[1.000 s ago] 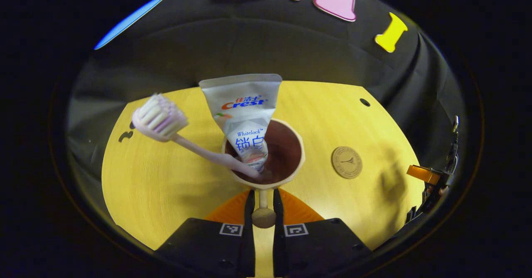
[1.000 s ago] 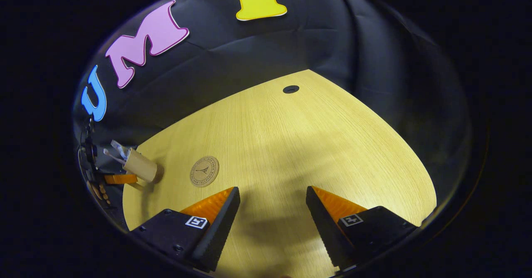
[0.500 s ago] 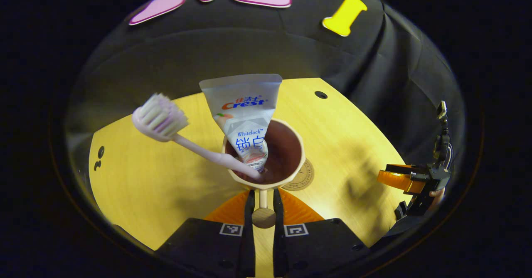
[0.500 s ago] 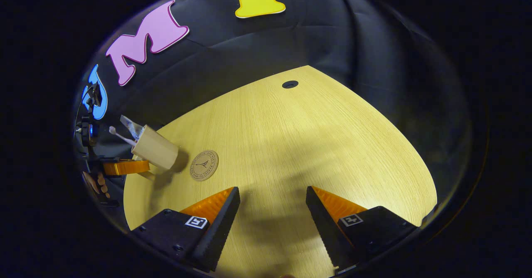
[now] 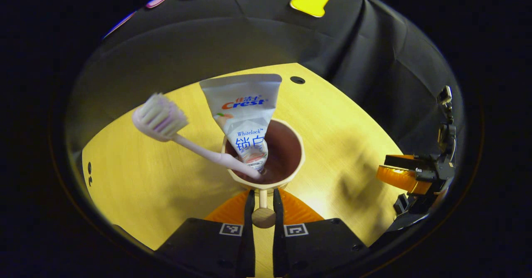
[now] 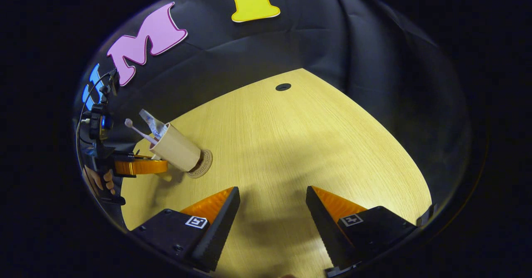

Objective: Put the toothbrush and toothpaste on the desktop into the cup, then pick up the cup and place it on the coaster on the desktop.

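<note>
Left gripper (image 5: 262,205) clamped on the cup's handle (image 5: 263,211); tan cup (image 6: 176,150) over the coaster (image 6: 203,164), contact unclear. Toothbrush (image 5: 174,130) and toothpaste (image 5: 245,116) stand inside. Right gripper (image 6: 272,215) spread apart, well clear above the desktop (image 6: 291,145).

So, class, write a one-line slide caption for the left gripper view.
Left gripper pinches the beige cup's handle; pink toothbrush and white toothpaste tube stand inside, above the yellow wooden desktop.

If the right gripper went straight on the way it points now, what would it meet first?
Probably nothing but bare desktop. The right gripper is open, with only wood ahead up to the booth's wall. The cup on the coaster sits well off to its left, out of that line, though depth is hard to judge.
</note>
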Demonstrator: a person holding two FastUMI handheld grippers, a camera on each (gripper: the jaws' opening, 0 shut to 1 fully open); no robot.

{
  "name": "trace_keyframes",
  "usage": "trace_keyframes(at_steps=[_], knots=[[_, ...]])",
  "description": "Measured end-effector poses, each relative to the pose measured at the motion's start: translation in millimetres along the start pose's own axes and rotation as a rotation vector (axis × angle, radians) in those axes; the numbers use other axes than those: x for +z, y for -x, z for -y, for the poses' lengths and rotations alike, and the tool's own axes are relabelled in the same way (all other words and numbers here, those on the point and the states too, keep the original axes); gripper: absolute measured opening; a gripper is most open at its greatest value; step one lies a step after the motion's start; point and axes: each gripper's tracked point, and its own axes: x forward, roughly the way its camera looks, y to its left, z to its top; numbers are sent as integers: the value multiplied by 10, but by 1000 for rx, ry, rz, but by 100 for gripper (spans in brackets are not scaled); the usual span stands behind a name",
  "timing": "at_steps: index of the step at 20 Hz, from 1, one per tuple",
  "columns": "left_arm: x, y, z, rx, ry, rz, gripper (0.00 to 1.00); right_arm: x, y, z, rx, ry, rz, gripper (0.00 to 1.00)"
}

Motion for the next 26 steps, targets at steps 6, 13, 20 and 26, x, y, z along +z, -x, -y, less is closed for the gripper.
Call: trace_keyframes(at_steps=[6,13,20,26], knots=[[-26,-147,14,18,10,-39,17,-36,8,9,1,-11,-6,98],[9,-31,20,24,9,-1,31,-36,49,34,-5,-34,-1,98],[104,440,-46,53,40,126,98,39,166,-17,1,-46,32,98],[151,1179,-170,138,114,331,98,230,499,-149,6,-35,109,98]])
